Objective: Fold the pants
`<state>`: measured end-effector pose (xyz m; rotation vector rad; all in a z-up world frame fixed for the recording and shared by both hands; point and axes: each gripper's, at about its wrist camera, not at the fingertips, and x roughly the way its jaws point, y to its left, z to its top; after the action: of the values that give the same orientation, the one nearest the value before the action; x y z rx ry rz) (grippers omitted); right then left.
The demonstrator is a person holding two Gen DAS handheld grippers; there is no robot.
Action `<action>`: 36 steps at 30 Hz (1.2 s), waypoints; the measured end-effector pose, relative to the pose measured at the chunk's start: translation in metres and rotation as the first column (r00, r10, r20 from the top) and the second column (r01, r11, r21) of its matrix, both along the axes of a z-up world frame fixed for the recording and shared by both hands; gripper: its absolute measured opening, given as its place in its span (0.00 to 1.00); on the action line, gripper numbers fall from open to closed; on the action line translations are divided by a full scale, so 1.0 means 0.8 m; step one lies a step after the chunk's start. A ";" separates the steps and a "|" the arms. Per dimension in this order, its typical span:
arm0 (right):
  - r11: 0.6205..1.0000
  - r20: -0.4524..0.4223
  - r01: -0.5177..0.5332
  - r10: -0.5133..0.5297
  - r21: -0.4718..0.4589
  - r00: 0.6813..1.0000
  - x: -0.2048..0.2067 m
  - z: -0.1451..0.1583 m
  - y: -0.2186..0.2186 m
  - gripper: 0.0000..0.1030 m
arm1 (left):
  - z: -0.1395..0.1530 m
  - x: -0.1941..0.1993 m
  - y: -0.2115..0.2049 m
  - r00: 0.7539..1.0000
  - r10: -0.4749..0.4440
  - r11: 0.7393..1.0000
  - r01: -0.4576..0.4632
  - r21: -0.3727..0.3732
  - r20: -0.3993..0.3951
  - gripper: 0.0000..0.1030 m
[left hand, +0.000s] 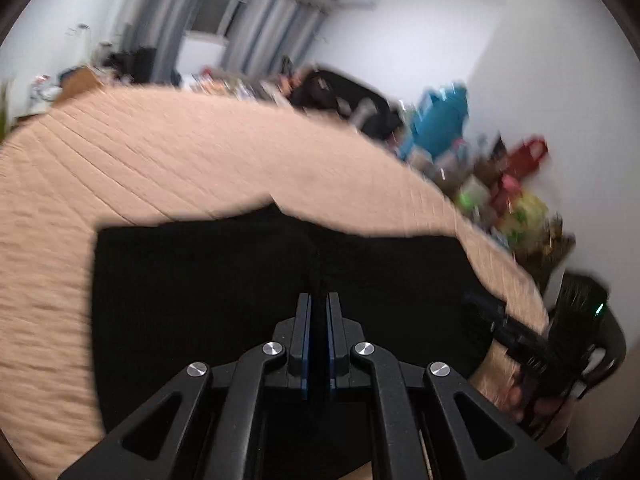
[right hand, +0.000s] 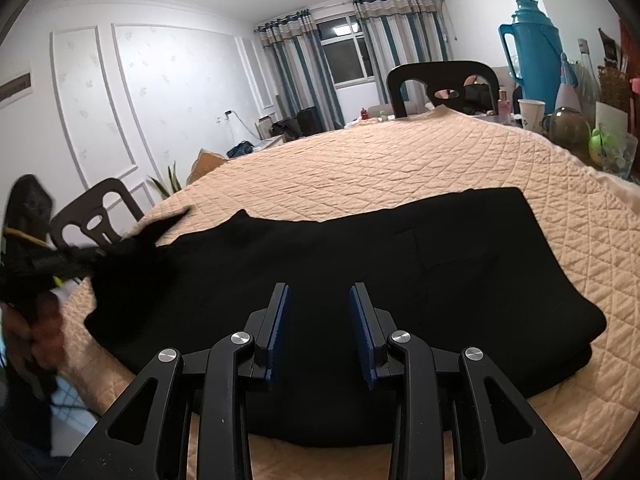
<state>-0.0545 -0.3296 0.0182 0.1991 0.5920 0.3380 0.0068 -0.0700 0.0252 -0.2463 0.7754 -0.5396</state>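
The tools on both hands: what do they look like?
Both match: the left tool and right tool have matte black linkage arms with triangular cutouts, round silver pivot bolts, and straight black fingers lined with ribbed blue pads. A small green light glows on the right unit's body.

Black folded pants (right hand: 360, 276) flat on quilted peach table cover (right hand: 400, 168); dark chair (right hand: 442, 86) behind, upper right; blue thermos (right hand: 530, 52) far right.

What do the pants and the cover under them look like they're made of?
Pants: matte black, soft fabric, probably knit; it absorbs light and drapes limply where the left claw pinches it. Cover: peach quilted cloth, likely cotton, shown by diamond stitching.
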 end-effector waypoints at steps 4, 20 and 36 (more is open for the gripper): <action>0.997 -0.039 -0.063 0.065 0.055 0.997 0.005 -0.006 0.008 0.31 | -0.028 -0.002 -0.016 0.995 -0.065 0.998 0.065 -0.002 -0.076 0.10; 0.934 -0.220 -0.306 0.343 0.183 0.913 0.061 -0.022 0.112 0.40 | -0.010 -0.046 0.114 0.972 0.228 0.971 -0.231 0.060 0.053 0.38; 0.917 -0.330 -0.282 0.369 0.282 0.869 0.100 -0.028 0.155 0.39 | -0.029 -0.049 0.119 0.972 0.228 0.972 -0.231 0.036 0.055 0.38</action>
<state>0.0254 -0.2060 -0.0041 0.3896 0.9759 0.7105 -0.0323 0.0255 0.0016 -0.2784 0.6979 -0.3091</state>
